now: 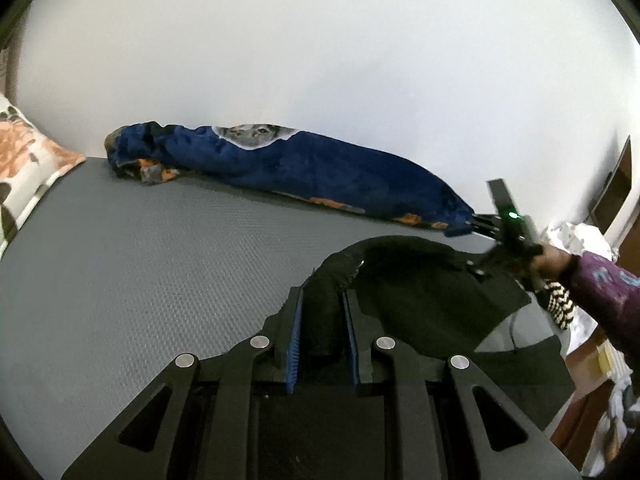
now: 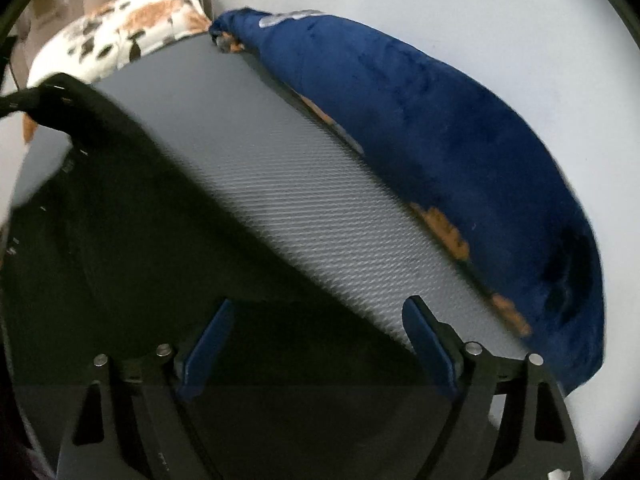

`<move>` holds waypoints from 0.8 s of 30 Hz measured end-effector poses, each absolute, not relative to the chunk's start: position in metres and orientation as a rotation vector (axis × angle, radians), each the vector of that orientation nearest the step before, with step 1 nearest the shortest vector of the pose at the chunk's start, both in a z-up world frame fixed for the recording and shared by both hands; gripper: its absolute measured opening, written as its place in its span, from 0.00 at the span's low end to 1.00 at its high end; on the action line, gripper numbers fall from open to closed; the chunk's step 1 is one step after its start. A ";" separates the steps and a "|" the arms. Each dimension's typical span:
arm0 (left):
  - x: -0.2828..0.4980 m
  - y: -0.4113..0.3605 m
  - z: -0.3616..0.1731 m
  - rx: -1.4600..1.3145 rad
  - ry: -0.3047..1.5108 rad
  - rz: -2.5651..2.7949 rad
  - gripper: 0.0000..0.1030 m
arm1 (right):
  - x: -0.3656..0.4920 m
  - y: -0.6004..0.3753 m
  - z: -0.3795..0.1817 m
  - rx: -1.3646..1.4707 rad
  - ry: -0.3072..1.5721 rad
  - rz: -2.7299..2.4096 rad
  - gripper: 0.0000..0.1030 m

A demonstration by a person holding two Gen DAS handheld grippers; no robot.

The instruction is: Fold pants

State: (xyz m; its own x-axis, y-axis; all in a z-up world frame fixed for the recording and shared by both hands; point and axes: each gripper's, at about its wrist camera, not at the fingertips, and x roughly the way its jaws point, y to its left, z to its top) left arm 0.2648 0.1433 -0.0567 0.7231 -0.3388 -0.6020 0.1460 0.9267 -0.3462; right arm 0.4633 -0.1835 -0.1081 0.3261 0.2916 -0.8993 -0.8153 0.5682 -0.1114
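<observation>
- Left gripper (image 1: 323, 304) clamps a bunched fold of the black fabric pants (image 1: 420, 292).
- Right gripper (image 2: 320, 344) gapes wide, gripping nothing, above them.
- Grey textured mat (image 1: 140, 248); rolled blue plush blanket (image 1: 312, 168) against white wall (image 1: 320, 40).

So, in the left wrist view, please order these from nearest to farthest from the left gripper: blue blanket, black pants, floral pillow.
1. Black pants: pinched in the left gripper, draped to its right.
2. Blue blanket: ahead, along the wall.
3. Floral pillow: far left edge, about as far as the blanket; too close to call.
</observation>
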 end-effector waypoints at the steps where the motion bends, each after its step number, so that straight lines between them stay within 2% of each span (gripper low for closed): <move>1: 0.261 0.142 -0.056 -0.284 0.714 -0.266 0.19 | 0.468 -0.182 -0.109 -0.644 0.985 0.799 0.81; 2: 0.257 0.141 -0.055 -0.289 0.713 -0.261 0.19 | 0.472 -0.179 -0.112 -0.669 0.987 0.807 0.80; 4: 0.253 0.140 -0.055 -0.299 0.718 -0.258 0.19 | 0.477 -0.175 -0.119 -0.721 1.009 0.820 0.73; 5: 0.252 0.139 -0.054 -0.304 0.720 -0.259 0.19 | 0.479 -0.176 -0.124 -0.728 1.043 0.836 0.57; 6: 0.252 0.138 -0.054 -0.306 0.722 -0.261 0.19 | 0.481 -0.175 -0.129 -0.725 1.091 0.859 0.34; 8: 0.251 0.136 -0.055 -0.300 0.725 -0.255 0.19 | 0.481 -0.173 -0.138 -0.732 1.163 0.876 0.12; 9: 0.252 0.137 -0.055 -0.307 0.725 -0.251 0.19 | 0.478 -0.173 -0.139 -0.745 1.167 0.872 0.06; 16: 0.241 0.153 -0.059 -0.360 0.730 -0.225 0.19 | 0.424 -0.191 -0.101 -0.699 1.025 0.749 0.04; 20: 0.218 0.160 -0.063 -0.378 0.737 -0.227 0.19 | 0.354 -0.199 -0.072 -0.658 0.932 0.651 0.04; 24: 0.194 0.163 -0.070 -0.397 0.762 -0.218 0.19 | 0.282 -0.205 -0.065 -0.604 0.899 0.584 0.03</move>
